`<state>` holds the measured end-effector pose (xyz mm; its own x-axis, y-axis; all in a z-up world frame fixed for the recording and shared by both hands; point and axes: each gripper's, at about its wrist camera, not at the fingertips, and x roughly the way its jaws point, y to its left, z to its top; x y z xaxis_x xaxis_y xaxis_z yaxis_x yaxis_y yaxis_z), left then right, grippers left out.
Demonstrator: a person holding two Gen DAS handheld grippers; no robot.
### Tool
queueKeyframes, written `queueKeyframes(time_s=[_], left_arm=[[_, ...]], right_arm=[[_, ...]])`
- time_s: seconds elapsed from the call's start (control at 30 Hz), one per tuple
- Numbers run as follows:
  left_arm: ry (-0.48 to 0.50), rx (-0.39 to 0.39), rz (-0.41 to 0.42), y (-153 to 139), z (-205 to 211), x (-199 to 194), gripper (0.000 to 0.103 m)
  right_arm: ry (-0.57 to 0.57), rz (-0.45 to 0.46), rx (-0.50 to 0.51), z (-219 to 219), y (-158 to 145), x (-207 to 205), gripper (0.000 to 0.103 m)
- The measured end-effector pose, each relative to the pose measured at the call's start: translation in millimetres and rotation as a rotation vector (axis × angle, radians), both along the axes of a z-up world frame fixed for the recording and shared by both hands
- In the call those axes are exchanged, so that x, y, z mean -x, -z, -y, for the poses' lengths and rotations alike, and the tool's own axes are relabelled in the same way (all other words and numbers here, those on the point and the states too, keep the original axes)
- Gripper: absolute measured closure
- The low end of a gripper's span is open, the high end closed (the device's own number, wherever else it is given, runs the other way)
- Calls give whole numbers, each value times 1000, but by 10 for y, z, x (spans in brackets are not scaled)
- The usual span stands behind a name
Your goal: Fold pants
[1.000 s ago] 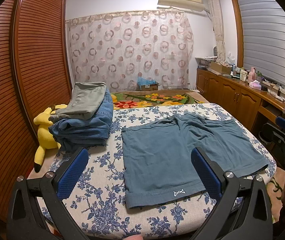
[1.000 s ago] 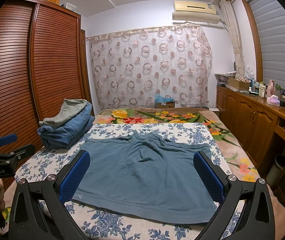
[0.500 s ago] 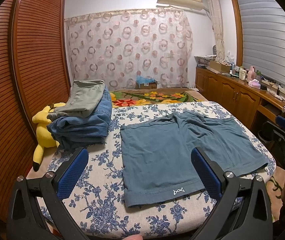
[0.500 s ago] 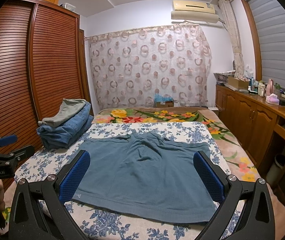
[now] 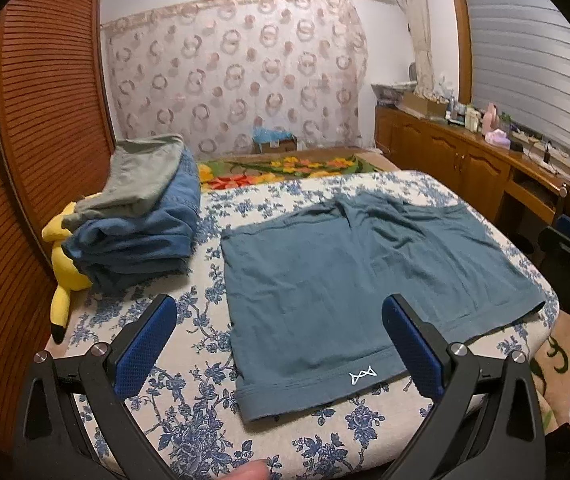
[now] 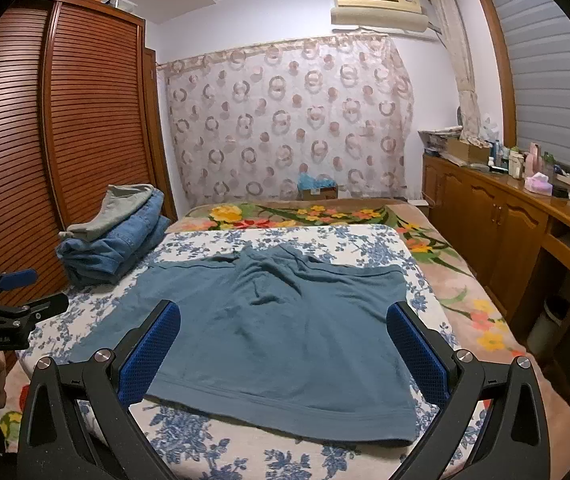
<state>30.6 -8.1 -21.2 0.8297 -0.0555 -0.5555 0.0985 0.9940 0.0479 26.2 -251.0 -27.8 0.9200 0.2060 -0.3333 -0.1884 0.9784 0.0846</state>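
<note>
A pair of teal-blue shorts (image 5: 349,280) lies spread flat on the bed, legs towards me and waistband far; it also shows in the right wrist view (image 6: 281,328). A small white logo (image 5: 363,376) marks the near left hem. My left gripper (image 5: 281,344) is open and empty, above the left leg's hem. My right gripper (image 6: 283,348) is open and empty, above the right leg near its hem. The left gripper shows at the left edge of the right wrist view (image 6: 9,300).
A stack of folded jeans and grey pants (image 5: 141,216) sits at the bed's left, with a yellow plush toy (image 5: 63,264) beside it. The floral blue sheet (image 5: 189,392) covers the bed. Wooden wardrobe doors (image 6: 25,140) stand left, a wooden cabinet (image 6: 497,224) right.
Both grippers have moved down and closer to the bed. The view tilts downward, and the shorts loom larger. The shorts have not moved.
</note>
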Motion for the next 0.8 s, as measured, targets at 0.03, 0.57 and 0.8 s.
queueKeyframes(time_s=[0.03, 0.57, 0.8], left_arm=[[3, -2, -6, 17, 5, -24, 0], [85, -5, -96, 229, 163, -315, 0], [169, 30, -121, 257, 304, -455, 0]], right_arm=[[3, -3, 0, -5, -5, -13, 0], [55, -53, 21, 55, -38, -171, 6], [69, -88, 41, 86, -99, -327, 21]])
